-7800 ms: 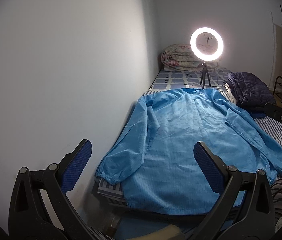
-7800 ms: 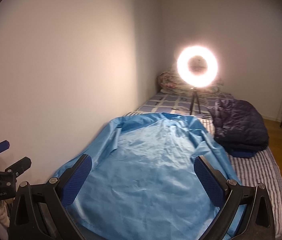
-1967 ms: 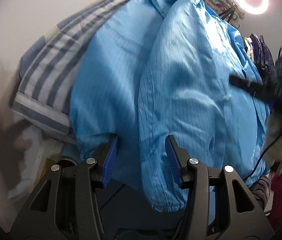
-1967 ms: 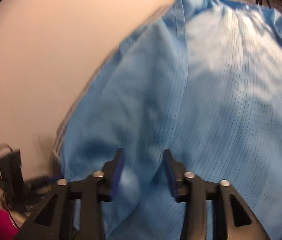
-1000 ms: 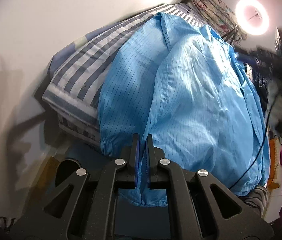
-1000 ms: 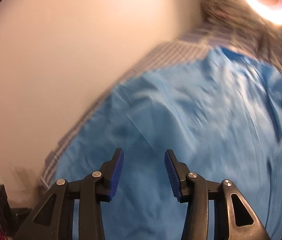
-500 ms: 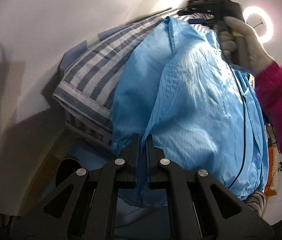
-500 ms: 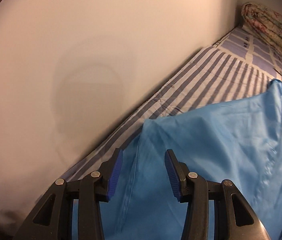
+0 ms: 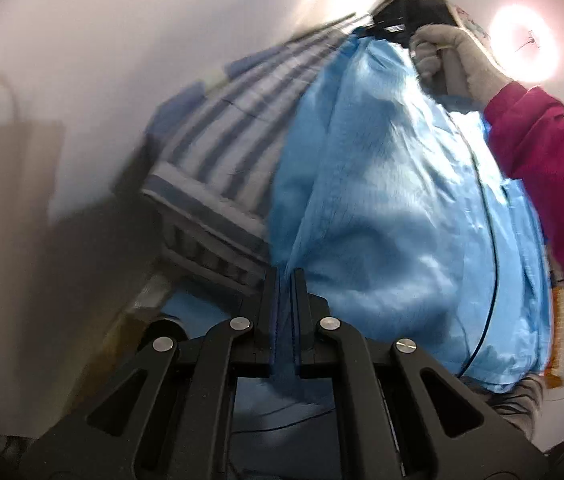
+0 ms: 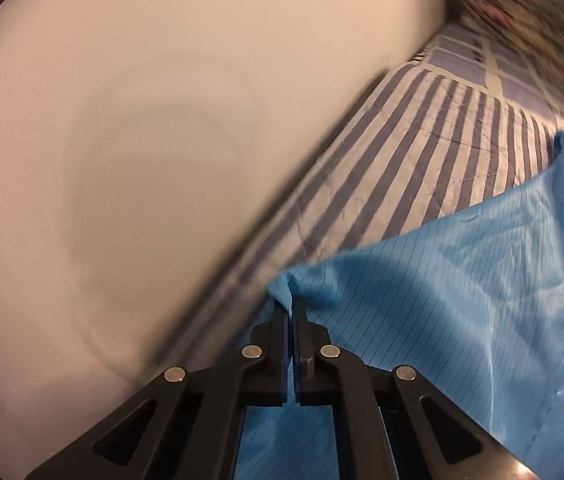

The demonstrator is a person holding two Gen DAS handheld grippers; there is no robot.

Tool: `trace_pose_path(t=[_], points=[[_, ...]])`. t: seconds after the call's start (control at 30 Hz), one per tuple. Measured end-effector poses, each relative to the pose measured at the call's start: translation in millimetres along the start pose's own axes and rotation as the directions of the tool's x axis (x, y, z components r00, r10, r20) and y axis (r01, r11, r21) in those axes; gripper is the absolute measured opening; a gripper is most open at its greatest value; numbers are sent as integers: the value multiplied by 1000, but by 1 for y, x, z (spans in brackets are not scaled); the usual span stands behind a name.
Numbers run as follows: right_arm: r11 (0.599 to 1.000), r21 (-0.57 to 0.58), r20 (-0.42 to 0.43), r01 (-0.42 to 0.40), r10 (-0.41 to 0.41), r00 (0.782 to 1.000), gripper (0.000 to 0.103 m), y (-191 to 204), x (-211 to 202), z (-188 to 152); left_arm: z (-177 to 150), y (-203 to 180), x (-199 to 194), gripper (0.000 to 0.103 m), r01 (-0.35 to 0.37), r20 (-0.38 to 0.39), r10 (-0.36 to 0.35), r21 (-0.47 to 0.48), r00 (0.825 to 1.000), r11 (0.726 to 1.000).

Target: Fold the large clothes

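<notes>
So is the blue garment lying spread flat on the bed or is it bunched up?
Bunched up and partly lifted. The blue garment bulges in folds, the left gripper and right gripper each pinch an edge, and bare striped bedsheet shows beside it.

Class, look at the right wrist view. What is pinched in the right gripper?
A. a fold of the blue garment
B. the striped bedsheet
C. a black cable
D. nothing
A: the right gripper is shut on a raised fold of the blue garment, above the striped bedsheet.
</notes>
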State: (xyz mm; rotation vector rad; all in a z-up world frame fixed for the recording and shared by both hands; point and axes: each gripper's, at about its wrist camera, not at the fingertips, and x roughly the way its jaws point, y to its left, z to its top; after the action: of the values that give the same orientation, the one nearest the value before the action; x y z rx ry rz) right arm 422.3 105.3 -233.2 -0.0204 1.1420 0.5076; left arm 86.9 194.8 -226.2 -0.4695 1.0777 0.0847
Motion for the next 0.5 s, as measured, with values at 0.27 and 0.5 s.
trace_pose_path(t=[0.27,0.5], points=[[997,-73,-49,11,-15,999,8,14,20,4,0,13,-1,4,-8,9,8,-41,1000,999],[995,-42,12,-94,95,995,33,-16,-45,-25,1,-1,3,38,41,4,-41,12,999,999]])
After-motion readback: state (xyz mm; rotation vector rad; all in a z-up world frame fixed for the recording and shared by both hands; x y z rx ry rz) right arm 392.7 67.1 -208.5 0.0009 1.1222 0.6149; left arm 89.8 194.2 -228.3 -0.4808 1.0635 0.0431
